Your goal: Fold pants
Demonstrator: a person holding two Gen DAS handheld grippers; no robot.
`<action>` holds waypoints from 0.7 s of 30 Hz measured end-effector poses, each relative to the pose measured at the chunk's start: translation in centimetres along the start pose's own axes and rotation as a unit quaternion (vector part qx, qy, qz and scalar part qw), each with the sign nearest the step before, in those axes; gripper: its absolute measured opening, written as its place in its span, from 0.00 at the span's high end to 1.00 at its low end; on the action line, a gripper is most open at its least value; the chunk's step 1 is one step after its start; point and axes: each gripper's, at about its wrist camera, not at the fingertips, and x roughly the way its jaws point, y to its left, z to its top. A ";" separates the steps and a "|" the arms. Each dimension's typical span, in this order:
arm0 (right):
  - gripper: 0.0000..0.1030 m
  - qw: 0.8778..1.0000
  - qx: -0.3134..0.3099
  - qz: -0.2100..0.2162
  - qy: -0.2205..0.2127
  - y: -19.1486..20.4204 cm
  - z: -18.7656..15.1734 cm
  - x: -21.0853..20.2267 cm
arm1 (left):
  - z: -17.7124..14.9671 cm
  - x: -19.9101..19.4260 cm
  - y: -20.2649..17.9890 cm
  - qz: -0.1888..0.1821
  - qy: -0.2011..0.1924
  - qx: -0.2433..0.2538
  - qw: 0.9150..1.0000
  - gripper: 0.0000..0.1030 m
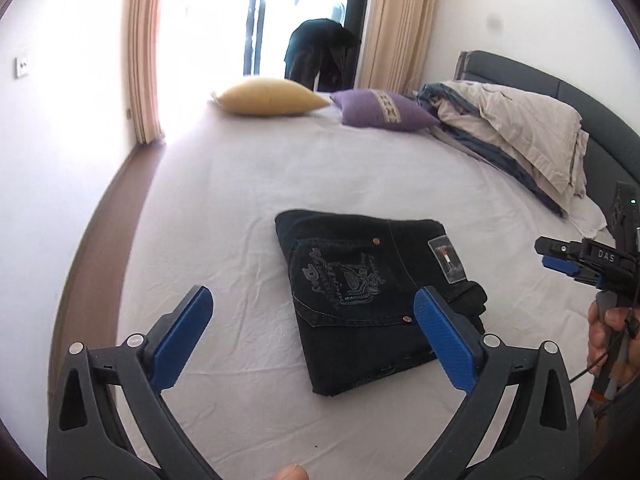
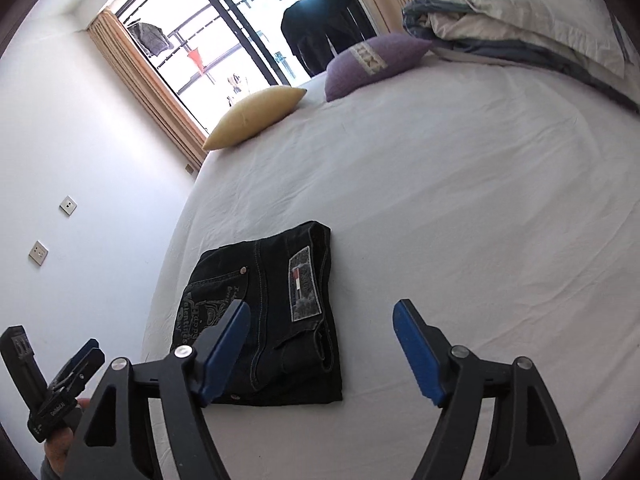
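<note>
Dark jeans (image 1: 360,292) lie folded into a compact rectangle on the white bed sheet (image 1: 300,168), back pocket embroidery and a brand patch facing up. They also show in the right wrist view (image 2: 264,320). My left gripper (image 1: 314,300) is open and empty, held above the near side of the jeans. My right gripper (image 2: 322,312) is open and empty, above the jeans' right edge. It also shows in the left wrist view (image 1: 560,258) at the right. The left gripper shows at the lower left of the right wrist view (image 2: 86,354).
A yellow pillow (image 1: 268,96) and a purple pillow (image 1: 384,110) lie at the bed's far side. A bundled duvet (image 1: 516,136) rests against the grey headboard (image 1: 600,112). A window with curtains (image 2: 224,32) and a white wall (image 1: 60,80) border the bed.
</note>
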 end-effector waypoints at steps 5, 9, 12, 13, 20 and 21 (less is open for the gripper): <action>0.06 0.993 -0.070 -0.011 -0.092 4.8 -1.7 -7.9 | 0.2 -9.4 -4.0 0.086 -0.104 0.056 0.989 0.00; 0.00 0.983 -0.099 -0.002 -0.155 8.4 -2.3 -12.4 | 0.0 -15.3 -6.1 0.130 -0.155 0.076 0.977 0.00; 0.00 0.978 -0.109 -0.008 -0.175 10.1 -2.6 -14.9 | 0.1 -17.9 -7.2 0.118 -0.153 0.066 0.979 0.00; 0.00 0.977 -0.112 -0.011 -0.180 10.5 -2.7 -15.8 | 0.1 -18.5 -7.3 0.119 -0.148 0.062 0.980 0.00; 0.00 0.975 -0.124 -0.027 -0.183 12.1 -4.1 -19.2 | -0.5 -20.5 -8.7 0.109 -0.088 0.032 0.990 0.00; 0.00 0.975 -0.129 -0.035 -0.178 12.3 -4.3 -19.1 | -0.9 -20.3 -8.7 0.113 -0.077 0.028 0.990 0.00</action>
